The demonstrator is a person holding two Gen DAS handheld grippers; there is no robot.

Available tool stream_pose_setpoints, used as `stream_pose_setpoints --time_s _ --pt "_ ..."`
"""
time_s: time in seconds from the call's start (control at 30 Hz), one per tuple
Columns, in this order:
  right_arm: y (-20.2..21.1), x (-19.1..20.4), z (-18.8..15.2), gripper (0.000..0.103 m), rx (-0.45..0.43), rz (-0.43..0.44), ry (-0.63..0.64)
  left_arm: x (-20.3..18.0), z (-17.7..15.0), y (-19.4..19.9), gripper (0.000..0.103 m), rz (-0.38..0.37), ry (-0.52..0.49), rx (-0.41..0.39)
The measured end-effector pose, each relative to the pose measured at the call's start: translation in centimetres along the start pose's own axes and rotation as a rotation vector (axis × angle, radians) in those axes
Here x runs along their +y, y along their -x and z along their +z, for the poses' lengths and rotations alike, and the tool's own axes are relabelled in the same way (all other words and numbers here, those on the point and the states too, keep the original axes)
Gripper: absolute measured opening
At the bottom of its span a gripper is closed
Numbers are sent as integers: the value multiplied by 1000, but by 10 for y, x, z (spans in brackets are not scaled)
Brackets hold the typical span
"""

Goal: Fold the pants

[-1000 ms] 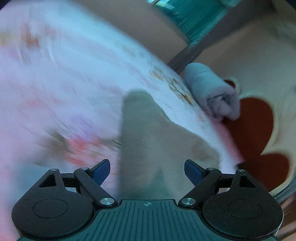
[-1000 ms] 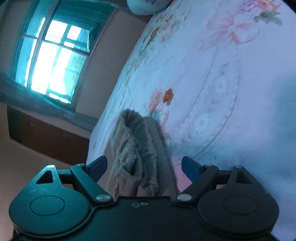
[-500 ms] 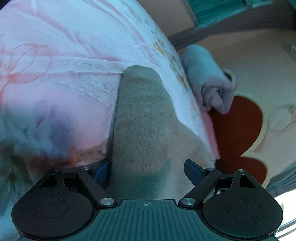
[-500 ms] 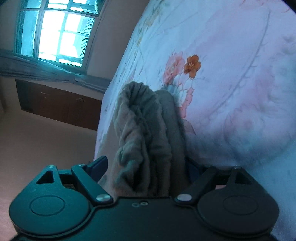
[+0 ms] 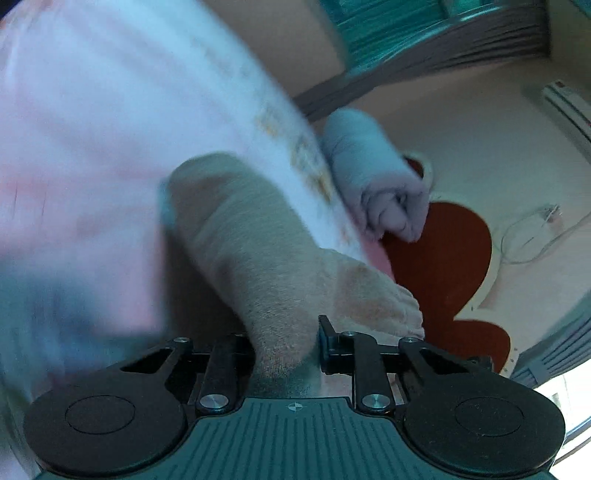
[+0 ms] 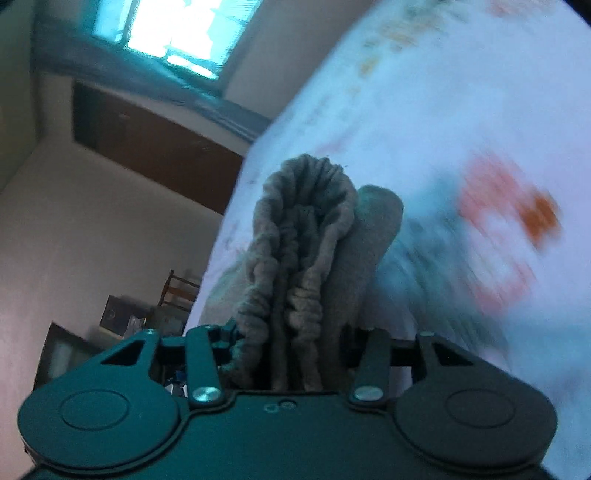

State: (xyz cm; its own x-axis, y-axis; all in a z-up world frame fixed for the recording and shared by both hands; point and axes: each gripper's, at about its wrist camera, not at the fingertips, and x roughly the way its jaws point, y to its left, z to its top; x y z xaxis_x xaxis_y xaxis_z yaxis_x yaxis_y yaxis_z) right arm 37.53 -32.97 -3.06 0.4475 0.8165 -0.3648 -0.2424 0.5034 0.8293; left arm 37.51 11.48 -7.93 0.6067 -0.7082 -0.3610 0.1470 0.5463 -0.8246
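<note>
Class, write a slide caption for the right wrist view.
Right claw shut on the pants' bunched waistband beside a floral bedspread.

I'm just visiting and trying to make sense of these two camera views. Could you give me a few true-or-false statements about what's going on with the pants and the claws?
1. The left claw is clamped on the beige pants. True; its jaws have just been closing, with the fabric between them.
2. The right claw is empty. False: it grips the bunched elastic waistband, its jaws having just closed on it.
3. The pants lie on a floral bedsheet. True.
4. The rolled pale cloth sits between the left claw's jaws. False: it lies apart, at the bed's edge.
5. The window shows bright daylight. True.
</note>
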Motion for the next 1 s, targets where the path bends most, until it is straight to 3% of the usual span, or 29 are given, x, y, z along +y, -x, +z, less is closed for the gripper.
stream_pose_setpoints --time_s 0.13,0.23,0.27,0.3,0.33,0.37,0.47,0.53,0.6,0.63,0.7,0.77,0.97,1.0 --pt "-39 14 61 37 2 43 51 4 59 -3 24 25 -46 -68" --pt "-69 1 94 38 24 64 51 22 94 -22 24 68 -60 -82" --pt "-83 -9 103 43 25 46 58 32 100 -34 25 83 -60 -73" --pt "-93 -18 107 63 18 0 83 42 104 -45 40 114 -68 -61" --pt "-101 -31 105 83 9 -69 98 56 103 -58 56 212 -73 -41" --pt "-109 -49 103 90 -4 -168 77 65 101 -66 65 290 -95 -29" --pt "-108 -56 87 91 -23 -130 214 61 86 -70 67 290 -233 -79" --pt "-101 -48 83 91 -23 -151 235 47 83 -68 74 364 -279 -100" --pt "-87 -34 82 95 -77 -196 249 26 77 -64 100 510 -361 -137" --pt "-77 -24 81 96 -107 -198 259 13 73 -58 103 562 -413 -172" --pt "-64 0 73 97 -150 -184 317 -5 68 -49 103 619 -472 -227" --pt "-66 18 71 97 -163 -211 384 -14 65 -48 103 678 -494 -223" --pt "-96 29 54 97 -97 -411 502 -16 46 -56 103 791 -582 -163" --pt "-107 21 52 98 -46 -502 503 -14 43 -56 103 794 -577 -161"
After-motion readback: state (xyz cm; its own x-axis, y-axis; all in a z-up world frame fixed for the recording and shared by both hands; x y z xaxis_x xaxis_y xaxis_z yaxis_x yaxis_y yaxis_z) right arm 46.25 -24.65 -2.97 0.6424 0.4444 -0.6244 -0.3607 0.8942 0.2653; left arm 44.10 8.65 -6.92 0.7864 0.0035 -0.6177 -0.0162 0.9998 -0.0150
